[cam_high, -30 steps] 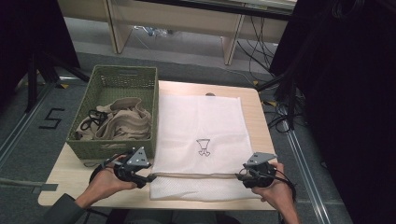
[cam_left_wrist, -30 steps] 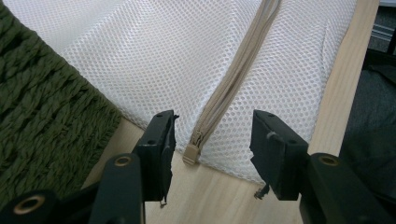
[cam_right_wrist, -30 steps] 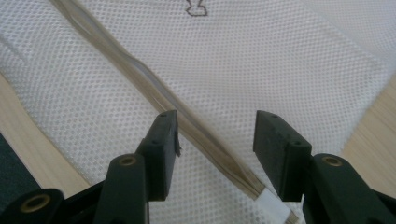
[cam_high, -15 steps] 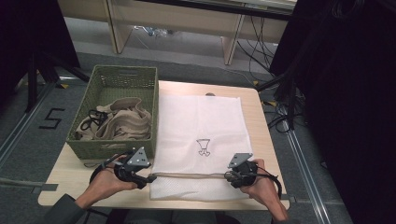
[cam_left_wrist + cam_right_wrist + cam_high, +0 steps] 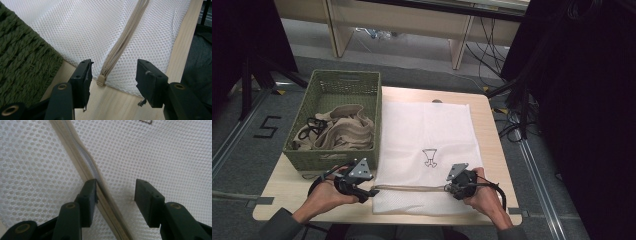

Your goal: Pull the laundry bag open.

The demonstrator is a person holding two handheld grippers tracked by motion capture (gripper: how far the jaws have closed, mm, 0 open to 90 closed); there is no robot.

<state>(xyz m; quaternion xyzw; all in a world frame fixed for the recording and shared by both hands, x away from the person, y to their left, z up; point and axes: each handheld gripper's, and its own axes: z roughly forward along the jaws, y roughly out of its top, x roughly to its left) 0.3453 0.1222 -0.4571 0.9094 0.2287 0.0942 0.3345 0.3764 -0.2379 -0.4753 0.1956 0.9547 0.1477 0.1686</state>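
A white mesh laundry bag (image 5: 427,155) with a beige zipper (image 5: 412,188) along its near edge was laid flat on the pale wooden table (image 5: 494,150), pretty much dead centre of the high view. The zipper was seen running as a thin band across the lower middle of that frame, right between the two grippers.

The left gripper (image 5: 371,191) was parked at the lower left of the bag, at the zipper's end. In the left gripper view its jaws were spread apart with nothing clamped, and the small beige zipper tab (image 5: 100,80) was spotted lying between them, lower centre, just off the bag's corner on bare wood. Those jaws had just been opening a bit.

The right gripper (image 5: 448,188) was set down at the lower right, on the mesh. In the right gripper view (image 5: 115,188) its jaws were also apart, with the zipper passing diagonally under the left-hand pad, seemingly brushing it but not pinched. They'd just been closing slightly.

A green woven basket (image 5: 332,82) stuffed with beige cloth (image 5: 344,132) was sat at the upper left, touching the bag's edge.
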